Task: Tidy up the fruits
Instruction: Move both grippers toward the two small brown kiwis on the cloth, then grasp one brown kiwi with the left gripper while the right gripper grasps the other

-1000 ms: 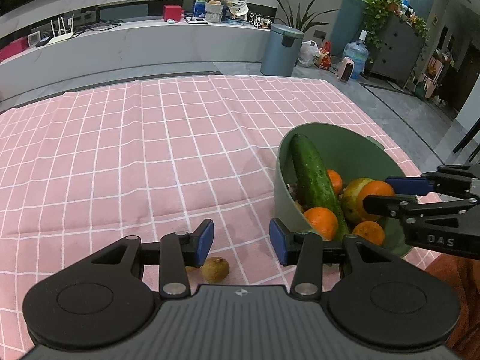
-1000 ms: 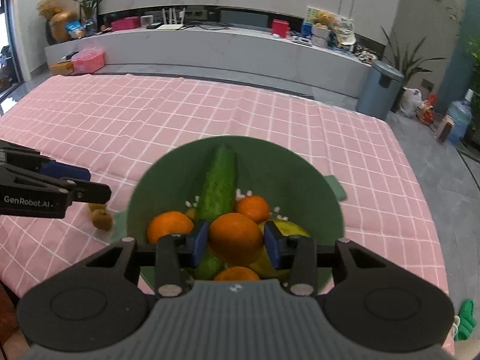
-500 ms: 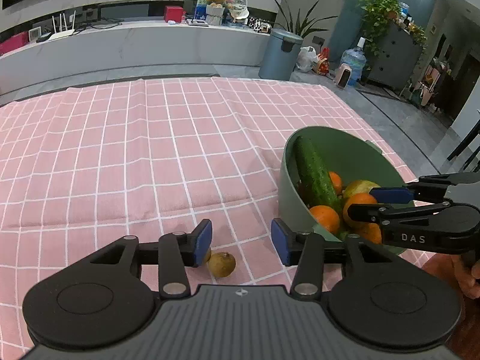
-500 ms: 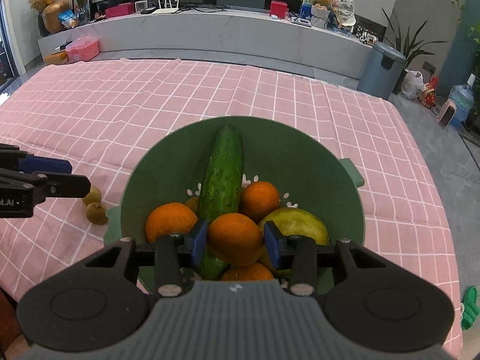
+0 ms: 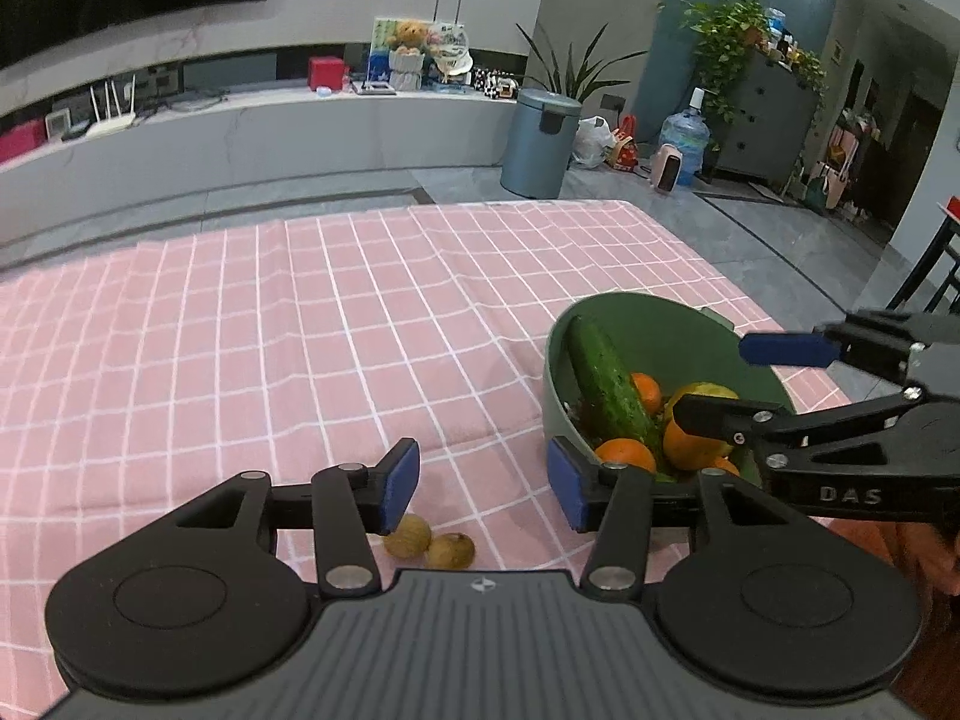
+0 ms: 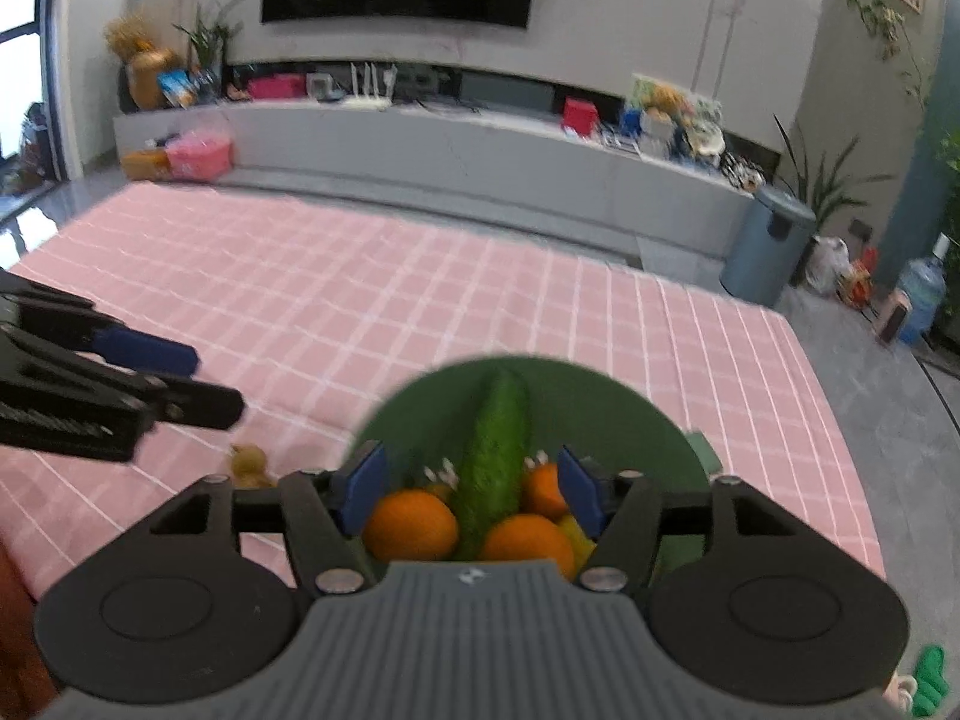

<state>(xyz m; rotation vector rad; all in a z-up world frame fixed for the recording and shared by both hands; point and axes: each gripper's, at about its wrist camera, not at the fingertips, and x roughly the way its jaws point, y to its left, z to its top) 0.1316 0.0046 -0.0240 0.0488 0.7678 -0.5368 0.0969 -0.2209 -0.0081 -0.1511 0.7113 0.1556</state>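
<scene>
Left wrist view looks over a pink cloth (image 5: 288,324) ruled in thin white squares, faintly creased, which covers the table to its far and right edges. Near the cloth's right edge stands a smooth, matte green bowl (image 5: 654,324), round with a small tab handle on its rim. A long, dark, bumpy cucumber (image 5: 606,387) leans in it against the left wall, with glossy round oranges (image 5: 624,455) and a yellow-green fruit (image 5: 699,390) packed around its lower end. Two small, round, dull brown fruits (image 5: 429,543) lie touching each other on the cloth near its front edge, left of the bowl.

That view alone shows the brown pair clearly, just below the left gripper (image 5: 483,483), whose blue rubber pads are spread wide with nothing between them. It also shows the right gripper (image 5: 720,378) from the side, reaching over the bowl's right rim with one black finger above the fruit pile.

Right wrist view, blurred, looks straight down into the bowl (image 6: 612,396) and shows the cucumber (image 6: 495,456) pointing away and three oranges (image 6: 411,525) at its base. The brown fruits (image 6: 249,462) are only a smear there, beside the bowl's left rim. The right gripper (image 6: 471,489) has its jaws set wide above the fruit and grips nothing
</scene>
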